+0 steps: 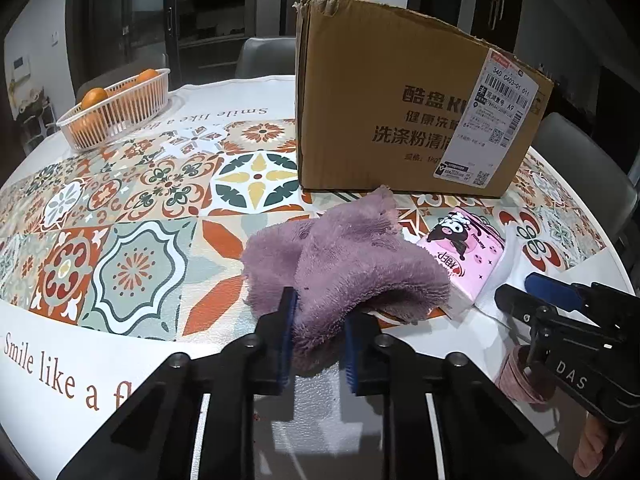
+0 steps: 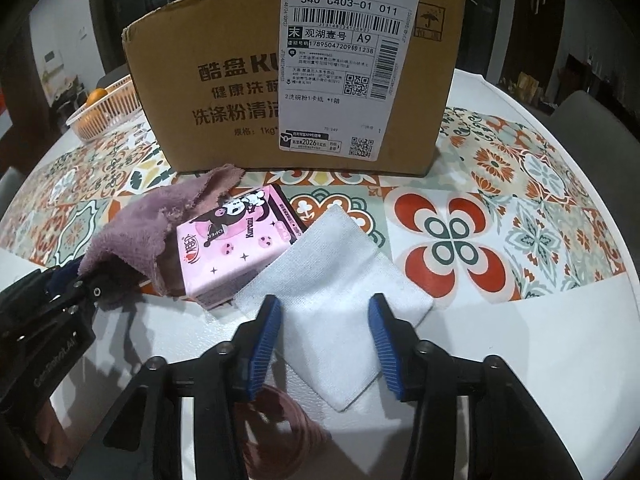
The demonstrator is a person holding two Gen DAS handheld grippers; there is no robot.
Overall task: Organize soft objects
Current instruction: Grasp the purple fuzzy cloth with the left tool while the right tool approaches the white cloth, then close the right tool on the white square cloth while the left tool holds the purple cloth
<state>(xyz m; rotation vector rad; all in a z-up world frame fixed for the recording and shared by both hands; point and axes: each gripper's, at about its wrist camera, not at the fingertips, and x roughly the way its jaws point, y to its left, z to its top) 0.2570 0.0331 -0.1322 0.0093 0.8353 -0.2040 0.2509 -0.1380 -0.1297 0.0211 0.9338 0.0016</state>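
Right now the left gripper (image 1: pixel 318 334) has its fingers clamped on the near fold of the purple fleece cloth (image 1: pixel 344 256), which lies on the desk (image 1: pixel 80 360) just in front of the cardboard box (image 1: pixel 400 120), long axis running away toward it. The right gripper (image 2: pixel 326 344) straddles the white cloth (image 2: pixel 340 300), fingers apart w/ pads either side, not pressing. That cloth lies diagonal, its near corner between the fingers. The pink tissue pack (image 2: pixel 236 240) sits btwn the two cloths. Box is straight ahead of both hands, prob. the drop spot.
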